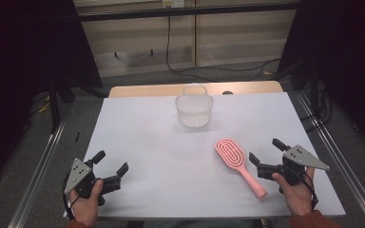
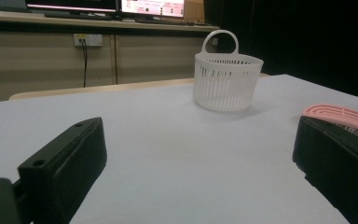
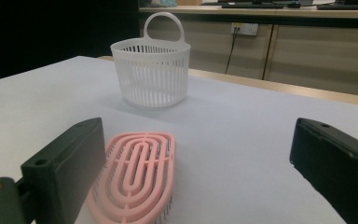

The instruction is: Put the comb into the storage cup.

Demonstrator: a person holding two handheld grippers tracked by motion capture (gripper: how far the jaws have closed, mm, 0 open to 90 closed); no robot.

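From above, the white-covered counter (image 1: 138, 137) carries a pink hairbrush (image 1: 239, 164) lying bristles down at the near right, its oval head pointing away and to the left, its handle toward the person. A white slotted basket (image 1: 194, 109) with an upright loop handle stands near the far edge, well apart from the brush. The right tool (image 1: 266, 152) sits just beside the brush handle, jaws spread wide with nothing between them. The left tool (image 1: 111, 160) rests at the near left, also spread wide and holding nothing.

In the left gripper view, the two black jaws stand far apart over bare counter; the basket (image 2: 224, 81) stands ahead, and the brush head (image 2: 340, 114) peeks over the right-hand jaw.

In the right gripper view, the brush head (image 3: 137, 175) lies just beside the left-hand jaw, partly in the gap between the jaws, ungripped. The basket (image 3: 151, 74) stands farther off.
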